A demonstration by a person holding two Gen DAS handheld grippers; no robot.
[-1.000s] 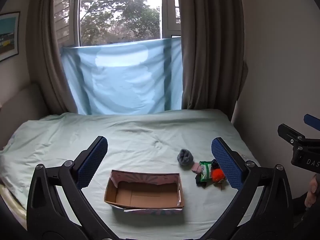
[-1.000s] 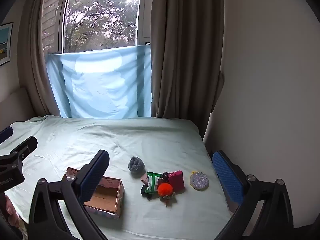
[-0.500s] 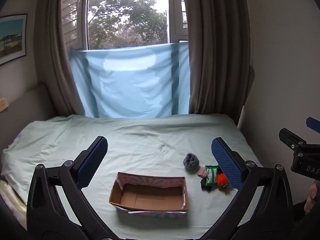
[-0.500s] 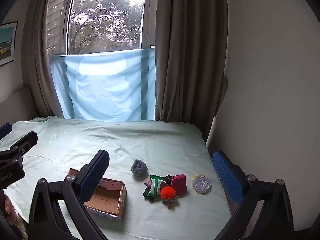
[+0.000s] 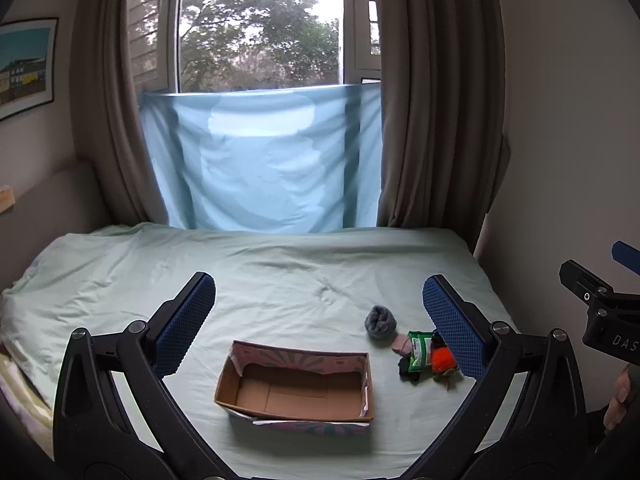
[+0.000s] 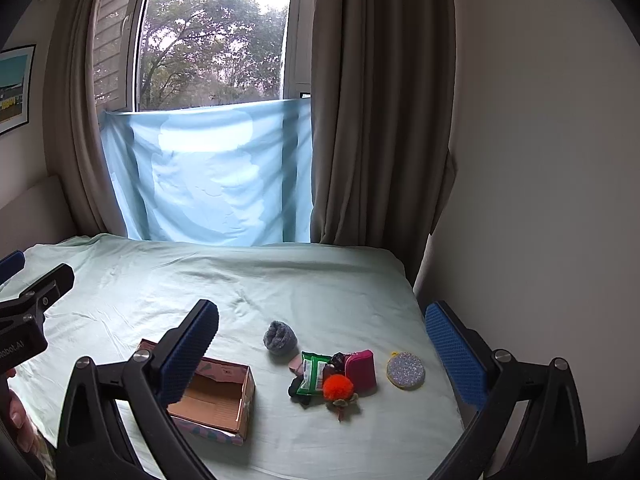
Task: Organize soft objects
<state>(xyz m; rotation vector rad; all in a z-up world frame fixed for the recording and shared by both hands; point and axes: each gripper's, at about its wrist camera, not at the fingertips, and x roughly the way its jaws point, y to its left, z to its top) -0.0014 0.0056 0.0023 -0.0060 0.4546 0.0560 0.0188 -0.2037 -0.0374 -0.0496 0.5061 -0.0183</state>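
Both claws hang spread wide above the bed (image 6: pixel 320 280), gripping nothing: the left gripper (image 5: pixel 318 320) frames the empty cardboard box (image 5: pixel 298 384), and the right gripper (image 6: pixel 322 344) frames the soft things, which lie in a loose cluster on the sheet at about 3 o'clock from the box. In the right wrist view the grey rolled sock (image 6: pixel 280 338) sits alone at 11 o'clock of the cluster. The green packet (image 6: pixel 312 372), orange pompom (image 6: pixel 338 386), magenta pouch (image 6: pixel 362 368) and a dark item touch or overlap one another, and the glittery round pad (image 6: pixel 405 370) lies just beside them at 3 o'clock. Nothing is in the box yet, so the sorting looks barely begun. The likely trouble is the tangle: a wide claw closing on the pile may catch two pieces at once, or drag the pompom's dangling part. The light box could also slide or tip on the soft sheet if a finger knocks its wall.
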